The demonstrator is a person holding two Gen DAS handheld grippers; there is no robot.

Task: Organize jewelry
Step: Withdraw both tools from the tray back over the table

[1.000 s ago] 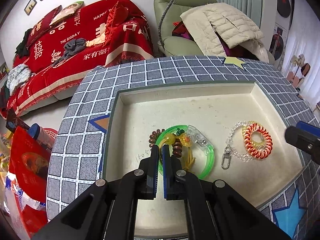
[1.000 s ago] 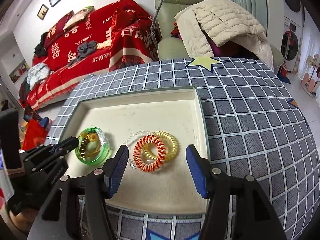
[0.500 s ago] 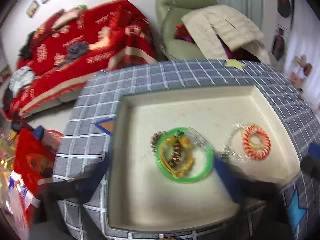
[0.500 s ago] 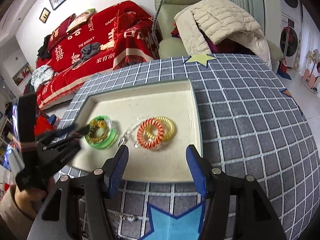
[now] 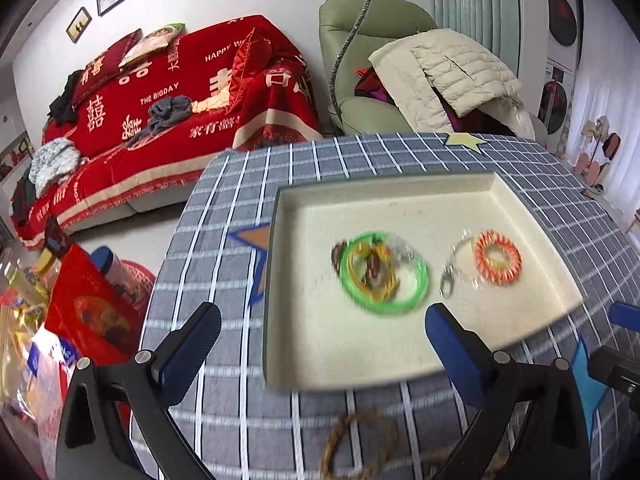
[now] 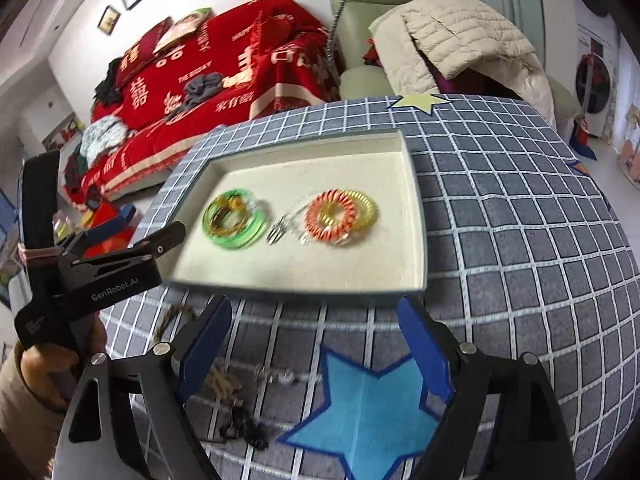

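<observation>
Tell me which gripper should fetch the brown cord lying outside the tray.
Left, probably. The brown cord lies between the open fingers of the left gripper, just below them, short of the tray. The right gripper, also open, sits farther right.

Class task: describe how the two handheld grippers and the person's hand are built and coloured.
Left gripper and right gripper: matte black angular arms with cut-out slots, silver pivot bolts, blue padded fingers. Seen from the right wrist view, the left one's body carries white "GenRobot.AI" lettering and a pink band. The bare hand holding it emerges from a tan sleeve.
</observation>
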